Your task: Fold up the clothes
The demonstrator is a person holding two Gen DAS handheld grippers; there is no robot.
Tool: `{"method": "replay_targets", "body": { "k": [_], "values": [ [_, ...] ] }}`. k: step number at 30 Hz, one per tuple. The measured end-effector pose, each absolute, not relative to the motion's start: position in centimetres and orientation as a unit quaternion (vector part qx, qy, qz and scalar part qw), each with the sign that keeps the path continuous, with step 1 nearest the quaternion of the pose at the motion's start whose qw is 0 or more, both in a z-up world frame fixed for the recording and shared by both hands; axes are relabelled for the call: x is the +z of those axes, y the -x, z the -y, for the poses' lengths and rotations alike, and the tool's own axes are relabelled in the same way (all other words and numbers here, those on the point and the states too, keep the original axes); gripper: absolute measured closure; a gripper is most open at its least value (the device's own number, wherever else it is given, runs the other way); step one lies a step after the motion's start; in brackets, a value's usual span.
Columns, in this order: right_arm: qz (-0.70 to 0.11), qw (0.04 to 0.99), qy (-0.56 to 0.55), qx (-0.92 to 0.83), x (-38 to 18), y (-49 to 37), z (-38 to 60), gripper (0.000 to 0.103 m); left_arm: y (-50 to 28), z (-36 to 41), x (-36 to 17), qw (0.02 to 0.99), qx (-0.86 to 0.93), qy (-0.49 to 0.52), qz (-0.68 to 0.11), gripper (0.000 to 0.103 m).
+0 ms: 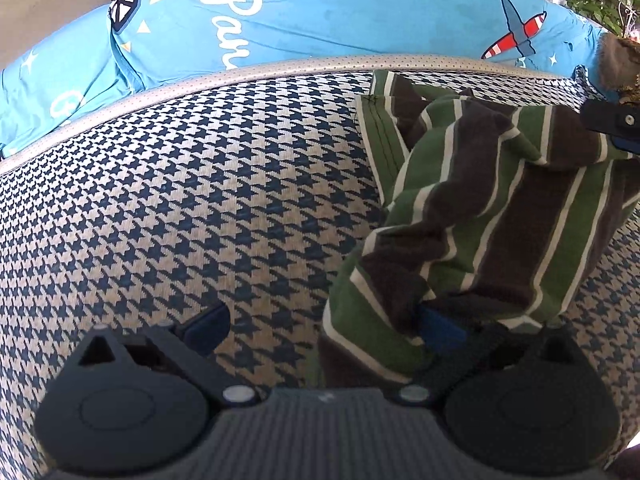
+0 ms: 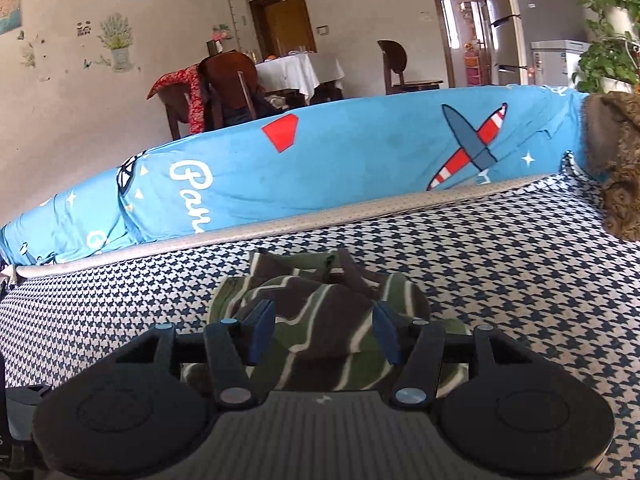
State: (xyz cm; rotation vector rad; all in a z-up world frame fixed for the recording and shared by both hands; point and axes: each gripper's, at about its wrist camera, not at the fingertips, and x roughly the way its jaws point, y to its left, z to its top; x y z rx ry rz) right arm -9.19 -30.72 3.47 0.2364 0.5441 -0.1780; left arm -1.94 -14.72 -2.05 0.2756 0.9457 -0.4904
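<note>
A green, brown and white striped garment lies bunched on the houndstooth cushion. My left gripper is open wide. Its left finger is over bare cushion, and its right finger is tucked under the garment's near edge. In the right wrist view the striped garment bulges up between the blue pads, and my right gripper is shut on that thick bunch. The left wrist view shows part of the right gripper at the far right, with the cloth raised toward it.
A grey piped edge bounds the cushion at the back, with a blue printed backrest cover behind it. A brown furry item sits at the far right. Beyond are chairs, a white-clothed table and plants.
</note>
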Motion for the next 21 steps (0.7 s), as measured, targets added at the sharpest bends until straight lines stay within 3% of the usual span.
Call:
{"method": "replay_targets", "body": {
  "k": [17, 19, 21],
  "values": [
    [-0.341, 0.932, -0.093, -0.076, -0.7, 3.1, 26.6, 0.048, 2.9, 14.7, -2.0, 0.846, -0.24, -0.129, -0.458, 0.0],
    [-0.347, 0.931, -0.093, -0.073, -1.1, 2.9, 26.4, 0.053, 3.0, 14.6, -1.9, 0.845, -0.241, -0.129, -0.459, 0.0],
    [-0.347, 0.931, -0.087, -0.07, -1.2, 2.9, 26.2, 0.064, 3.2, 14.5, -1.9, 0.845, -0.242, -0.129, -0.46, 0.0]
  ]
}}
